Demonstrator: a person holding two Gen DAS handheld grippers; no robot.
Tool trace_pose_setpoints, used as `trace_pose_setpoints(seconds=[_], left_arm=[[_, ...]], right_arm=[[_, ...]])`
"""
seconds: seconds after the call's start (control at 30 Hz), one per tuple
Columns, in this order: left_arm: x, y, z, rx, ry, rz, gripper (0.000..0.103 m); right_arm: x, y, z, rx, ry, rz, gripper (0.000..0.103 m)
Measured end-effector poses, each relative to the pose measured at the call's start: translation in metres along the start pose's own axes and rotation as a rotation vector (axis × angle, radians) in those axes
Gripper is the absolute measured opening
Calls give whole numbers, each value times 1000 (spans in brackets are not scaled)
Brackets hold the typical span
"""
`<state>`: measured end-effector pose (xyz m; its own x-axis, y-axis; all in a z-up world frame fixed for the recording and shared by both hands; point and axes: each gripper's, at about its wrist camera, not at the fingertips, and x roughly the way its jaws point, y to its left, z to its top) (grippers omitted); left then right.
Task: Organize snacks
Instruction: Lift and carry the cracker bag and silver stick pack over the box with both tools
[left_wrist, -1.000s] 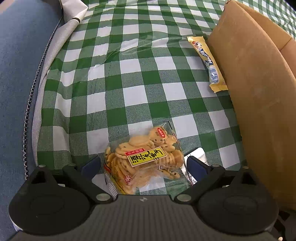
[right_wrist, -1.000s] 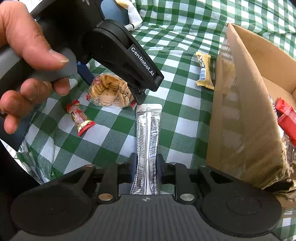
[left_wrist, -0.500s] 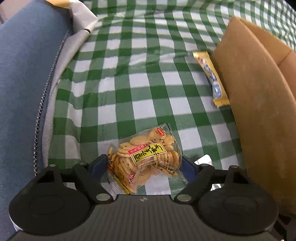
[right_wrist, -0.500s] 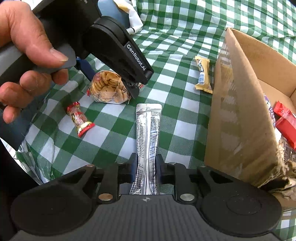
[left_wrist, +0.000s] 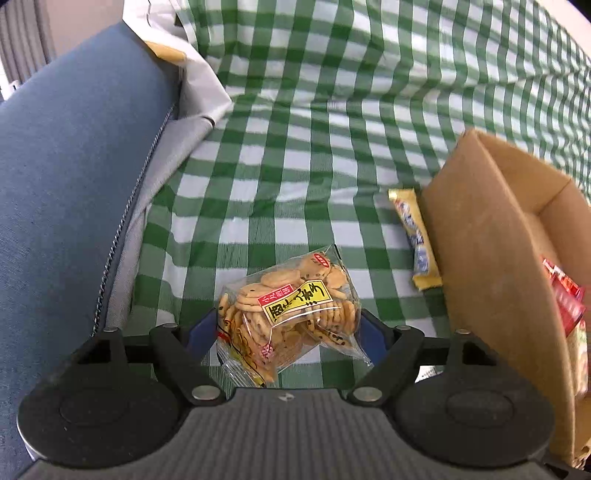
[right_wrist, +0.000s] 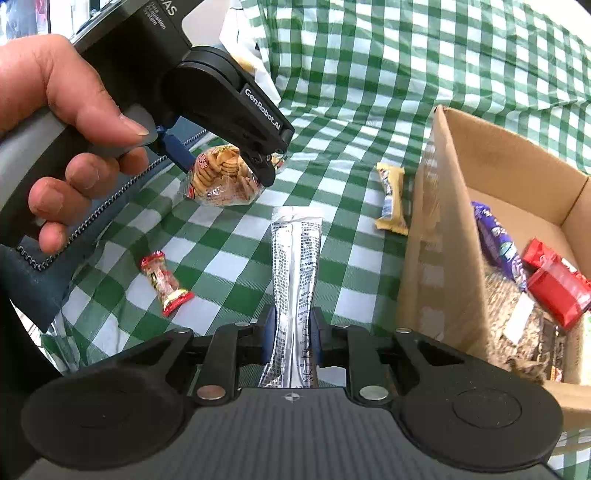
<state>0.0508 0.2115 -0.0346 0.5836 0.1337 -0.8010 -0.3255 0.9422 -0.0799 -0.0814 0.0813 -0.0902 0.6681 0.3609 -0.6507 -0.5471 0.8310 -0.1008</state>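
My left gripper (left_wrist: 288, 328) is shut on a clear bag of small biscuits (left_wrist: 291, 310) and holds it up above the green checked cloth; the bag also shows in the right wrist view (right_wrist: 221, 177). My right gripper (right_wrist: 291, 332) is shut on a long silver sachet (right_wrist: 295, 266) and holds it raised over the cloth. A cardboard box (right_wrist: 424, 221) stands at the right, with a purple pack (right_wrist: 498, 243), a red pack (right_wrist: 557, 288) and other snacks inside.
A yellow snack bar (right_wrist: 391, 199) lies on the cloth against the box's left wall; it also shows in the left wrist view (left_wrist: 417, 240). A small red-ended candy (right_wrist: 166, 284) lies at the front left. A blue cushion (left_wrist: 74, 184) borders the cloth on the left.
Both grippers have risen from the cloth with their loads. The left one has closed on the biscuit bag and lifted it. More of the box's inside shows now.
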Motion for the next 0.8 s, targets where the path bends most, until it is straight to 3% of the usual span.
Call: trace_pose_setpoints(seconds=[0.4, 0.63, 0.8], left_arm=[[-37, 4, 5, -73, -177, -8, 83], [-44, 0, 2, -68, -199, -3, 83], [-48, -5, -4, -59, -210, -5, 83]], right_arm=[[-39, -10, 28, 21, -108, 24, 21], [-79, -42, 58, 28, -204, 11, 21], [-98, -76, 61, 6, -271, -50, 21]])
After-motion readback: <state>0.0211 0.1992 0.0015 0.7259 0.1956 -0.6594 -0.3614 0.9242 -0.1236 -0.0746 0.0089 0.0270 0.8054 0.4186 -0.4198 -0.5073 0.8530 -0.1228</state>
